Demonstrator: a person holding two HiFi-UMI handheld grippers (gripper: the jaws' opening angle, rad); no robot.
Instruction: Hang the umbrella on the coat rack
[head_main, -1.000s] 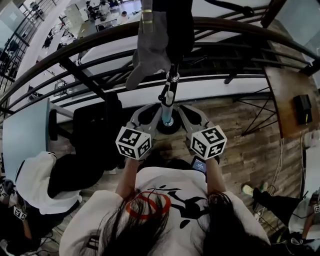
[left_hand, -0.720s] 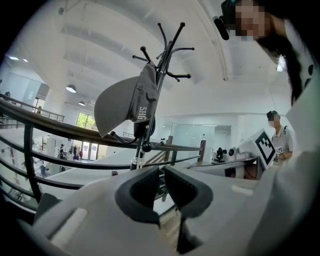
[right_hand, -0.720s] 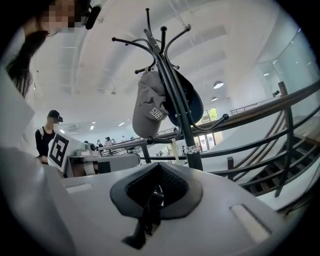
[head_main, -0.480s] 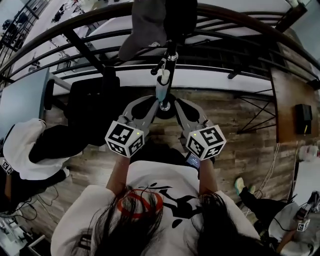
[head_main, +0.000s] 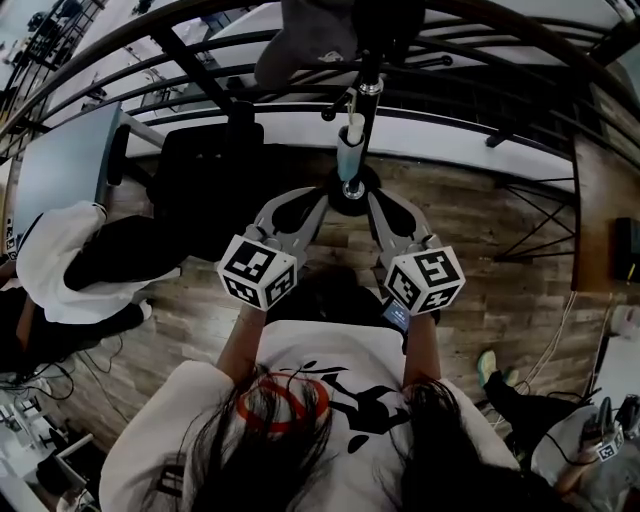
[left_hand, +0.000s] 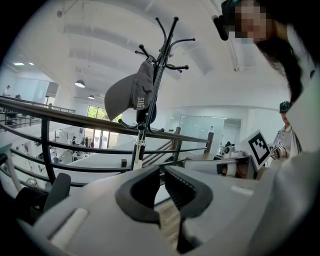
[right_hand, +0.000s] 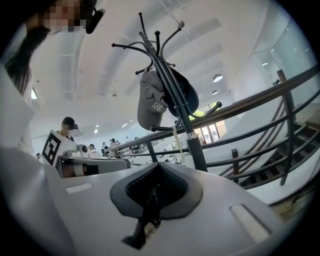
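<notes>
Left gripper (left_hand: 162, 172): ribbed dark jaws slightly apart, empty. Right gripper (right_hand: 156, 176): jaws pressed together. Both sit near the thin black coat rack (right_hand: 172, 87).

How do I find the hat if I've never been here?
Find the long curved railing; a tall black coat rack stands by it. The cap hangs on one of its hooks: it is grey with white letters, unlike the dark thing hanging beside it.

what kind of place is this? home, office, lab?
Probably a mezzanine in a large open office or lab building: a curved metal railing overlooks a bright hall, the floor is wood plank, and a coat rack holding a grey cap stands at the rail.
</notes>
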